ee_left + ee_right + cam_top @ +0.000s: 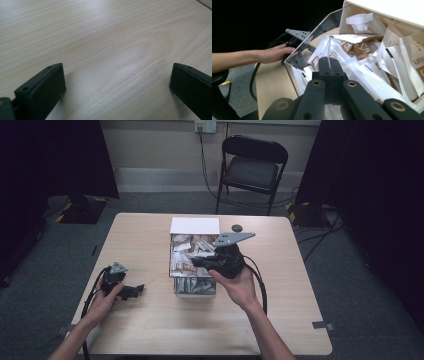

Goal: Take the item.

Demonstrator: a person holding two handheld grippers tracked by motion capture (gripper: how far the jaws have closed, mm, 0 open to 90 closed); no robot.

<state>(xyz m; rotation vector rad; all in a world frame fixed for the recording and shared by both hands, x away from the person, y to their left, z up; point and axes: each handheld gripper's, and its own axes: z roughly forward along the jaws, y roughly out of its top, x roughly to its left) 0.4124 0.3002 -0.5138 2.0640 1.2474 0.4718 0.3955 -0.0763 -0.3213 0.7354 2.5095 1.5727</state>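
- Right gripper (329,65) sits over the clear box (172,265) of paper sachets, tilted down into the heap; right hand (239,285) holds it from the near side.
- Its fingers (325,68) are closed together, clamped on the upper edge of one white sachet (327,47), which sticks up thin between the tips.
- That sachet's long axis runs up and away from the fingers, roughly in line with them; its lower end is hidden behind the fingers, so can't tell if it's free of the heap.
- Rest of the sachets (372,67) lie loose just beyond and to the right of the fingers, brown-and-white, overlapping every which way.
- Left gripper (117,82) rests on the bench (105,37), well apart from the box; fingers (47,85) wide apart, nothing between, bare wood only.
- Left hand (274,53) appears past the box wall, in the right gripper view.
- Judgement: the pick is the right hand's job, it's already on the thing. Next move prob. a straight lift along the sachet's axis, clear of the box wall; risk is neighbours dragging up w/ it.
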